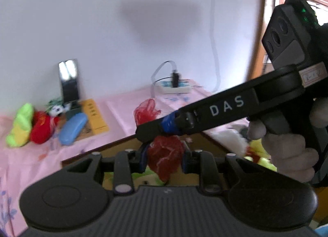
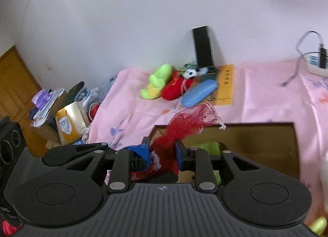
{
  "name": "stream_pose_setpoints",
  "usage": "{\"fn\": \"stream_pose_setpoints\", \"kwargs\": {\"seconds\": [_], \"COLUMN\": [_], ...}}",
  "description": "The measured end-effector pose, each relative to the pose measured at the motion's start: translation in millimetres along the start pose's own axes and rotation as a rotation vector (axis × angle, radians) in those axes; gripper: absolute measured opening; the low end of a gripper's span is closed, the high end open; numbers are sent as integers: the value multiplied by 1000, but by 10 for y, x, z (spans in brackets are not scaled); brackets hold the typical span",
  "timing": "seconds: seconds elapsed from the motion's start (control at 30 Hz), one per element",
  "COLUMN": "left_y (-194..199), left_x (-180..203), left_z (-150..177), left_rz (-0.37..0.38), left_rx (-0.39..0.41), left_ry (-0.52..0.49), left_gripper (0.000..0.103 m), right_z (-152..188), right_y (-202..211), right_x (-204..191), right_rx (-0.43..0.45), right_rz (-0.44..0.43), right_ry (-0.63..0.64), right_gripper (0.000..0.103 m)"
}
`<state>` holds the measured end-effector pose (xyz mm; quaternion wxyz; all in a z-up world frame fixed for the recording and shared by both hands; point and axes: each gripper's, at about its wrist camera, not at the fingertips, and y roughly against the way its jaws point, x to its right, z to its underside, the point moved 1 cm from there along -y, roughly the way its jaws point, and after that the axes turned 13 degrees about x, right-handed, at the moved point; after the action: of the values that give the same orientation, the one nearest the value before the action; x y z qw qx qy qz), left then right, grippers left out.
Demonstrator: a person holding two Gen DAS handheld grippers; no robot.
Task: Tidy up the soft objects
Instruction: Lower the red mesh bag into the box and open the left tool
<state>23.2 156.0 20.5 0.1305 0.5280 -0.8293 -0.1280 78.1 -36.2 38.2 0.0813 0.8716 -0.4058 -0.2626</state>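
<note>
Netting, red mesh (image 2: 190, 122): pinched by both tools over the open cardboard box (image 2: 256, 134). Left gripper (image 1: 165, 155) clamped on its lower bunch; right gripper (image 2: 162, 153) clamped beside it, crossing from the right. Long axis rises up and away from both grippers; box interior directly beneath.

Coarse red mesh netting (image 2: 190, 122), matt black plastic fingers (image 2: 180, 155) (blue-taped), smooth pink cloth (image 2: 266, 97).
</note>
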Motion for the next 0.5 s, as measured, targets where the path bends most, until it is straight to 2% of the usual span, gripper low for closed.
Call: {"fn": "stream_pose_setpoints", "kwargs": {"seconds": [0.23, 0.5], "left_y": [-302, -659], "left_x": [-344, -602], "left_z": [344, 660], "left_rz": [-130, -243], "left_rx": [-117, -255], "left_ry": [55, 106], "left_gripper": [24, 25], "right_z": [153, 410], "right_y": [-648, -1143], "right_x": [66, 225], "right_rx": [-118, -219], "right_rz": [-38, -57], "right_ry": [13, -5], "right_gripper": [7, 7]}}
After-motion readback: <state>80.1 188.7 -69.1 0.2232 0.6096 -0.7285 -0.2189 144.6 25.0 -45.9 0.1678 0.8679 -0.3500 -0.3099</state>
